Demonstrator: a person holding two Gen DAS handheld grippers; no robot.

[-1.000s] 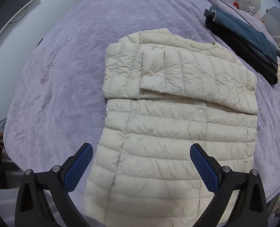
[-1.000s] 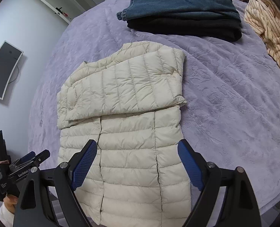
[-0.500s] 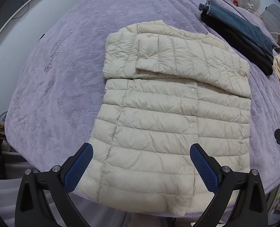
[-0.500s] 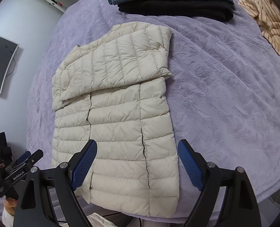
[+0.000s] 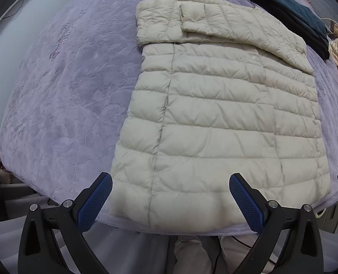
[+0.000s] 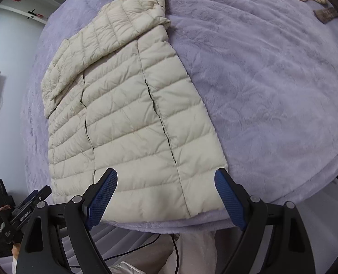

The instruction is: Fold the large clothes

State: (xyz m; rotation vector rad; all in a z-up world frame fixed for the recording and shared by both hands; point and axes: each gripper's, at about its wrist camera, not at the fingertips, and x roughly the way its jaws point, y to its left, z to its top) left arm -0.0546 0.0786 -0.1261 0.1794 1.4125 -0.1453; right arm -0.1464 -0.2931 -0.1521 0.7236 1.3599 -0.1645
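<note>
— Cream quilted jacket (image 5: 217, 114), where does it lie?
— Flat on the purple bed (image 5: 66, 91), sleeves folded across the chest, hem at the near edge.
— And each claw?
— Left claw (image 5: 170, 197) and right claw (image 6: 165, 196) both hang wide over the hem, gripping nothing.

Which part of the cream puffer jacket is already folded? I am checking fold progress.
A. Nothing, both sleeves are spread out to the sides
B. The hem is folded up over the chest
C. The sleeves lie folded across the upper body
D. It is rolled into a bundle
C: on the cream puffer jacket the sleeves lie across the upper body, while the hem lies flat near the bed edge.
</note>
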